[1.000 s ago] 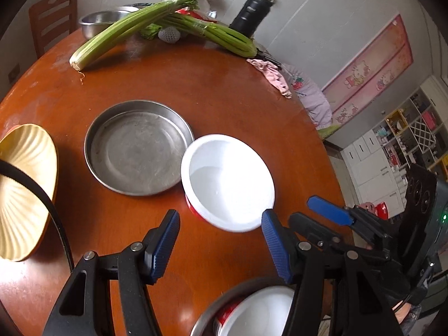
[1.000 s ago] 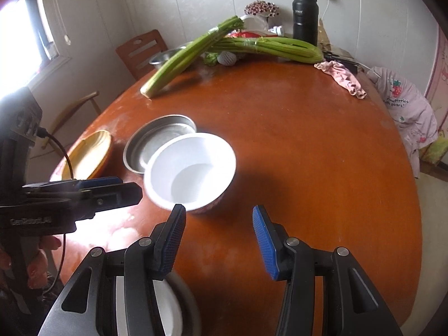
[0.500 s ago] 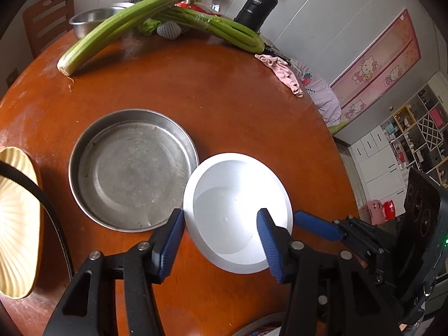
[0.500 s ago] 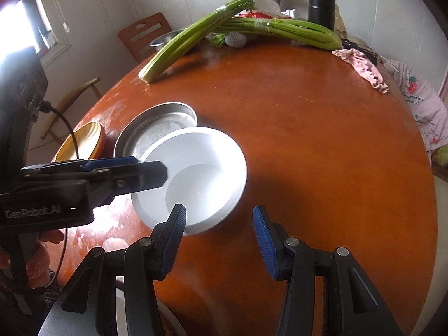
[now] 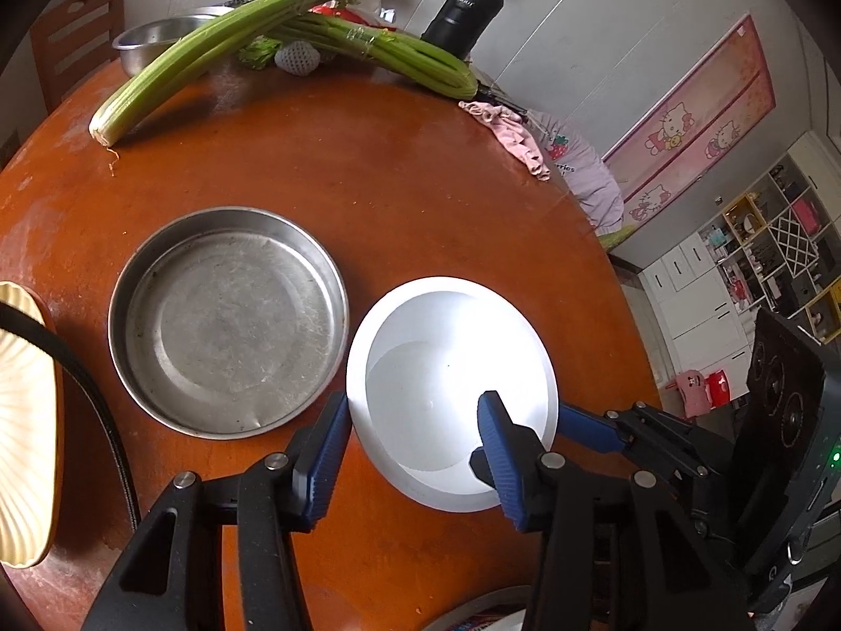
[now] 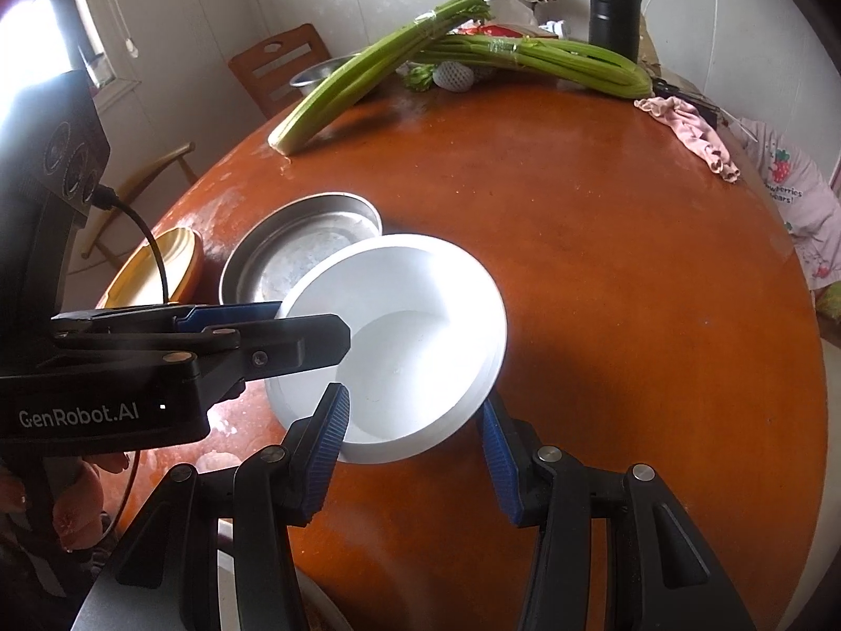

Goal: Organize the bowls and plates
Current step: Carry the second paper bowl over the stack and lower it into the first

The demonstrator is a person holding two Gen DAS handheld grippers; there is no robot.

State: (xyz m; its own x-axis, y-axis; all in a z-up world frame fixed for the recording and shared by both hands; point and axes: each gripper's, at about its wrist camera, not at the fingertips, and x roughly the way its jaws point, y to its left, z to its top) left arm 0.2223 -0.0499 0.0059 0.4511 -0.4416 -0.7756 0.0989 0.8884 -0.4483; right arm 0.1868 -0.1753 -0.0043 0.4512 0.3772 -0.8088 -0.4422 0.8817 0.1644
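A white bowl (image 5: 452,368) stands on the round brown table (image 5: 368,168), right of an empty steel pan (image 5: 226,321). My left gripper (image 5: 415,447) is open, one finger left of the bowl's near rim, the other over its inside. My right gripper (image 6: 415,436) is open, its fingers either side of the bowl's (image 6: 399,336) near rim. The left gripper (image 6: 263,326) reaches the bowl's left rim in the right wrist view. The steel pan (image 6: 299,247) lies behind the bowl. A yellow ridged plate (image 5: 26,420) lies at the table's left edge.
Celery bunches (image 5: 210,52), a steel bowl (image 5: 157,42), a black flask (image 5: 468,5) and a pink cloth (image 5: 504,126) lie at the far side. A wooden chair (image 6: 273,63) stands behind the table. Another white dish in a steel rim (image 5: 483,615) shows at the near edge.
Both grippers have moved forward and down to the white bowl, which now sits between their fingers. The bowl and pan look larger and closer.
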